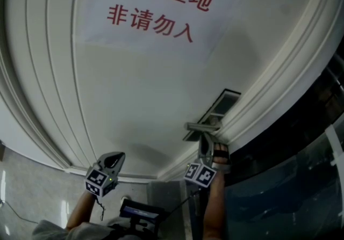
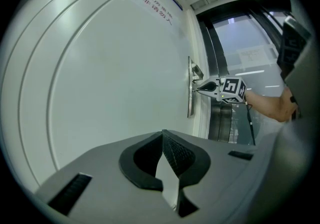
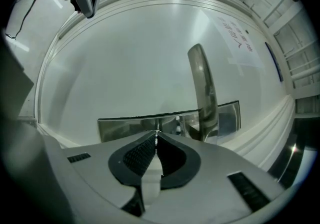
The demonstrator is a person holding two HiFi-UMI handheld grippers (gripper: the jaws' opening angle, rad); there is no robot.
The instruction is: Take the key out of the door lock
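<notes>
Right gripper [image 3: 156, 135] is nose-up against the lock plate [image 3: 122, 127] on the door [image 3: 135, 57], jaws pinched tight together, with the handle [image 3: 202, 87] just to their right. The key is too small to make out at those tips. Left gripper [image 2: 162, 136] hangs well off the door, jaws closed on nothing.

A white paper notice [image 1: 156, 5] printed in red Chinese characters hangs flat above me. Dark glass [image 1: 290, 190] runs along my right side, and pale grey tiling [image 1: 32, 188] shows at lower left.
</notes>
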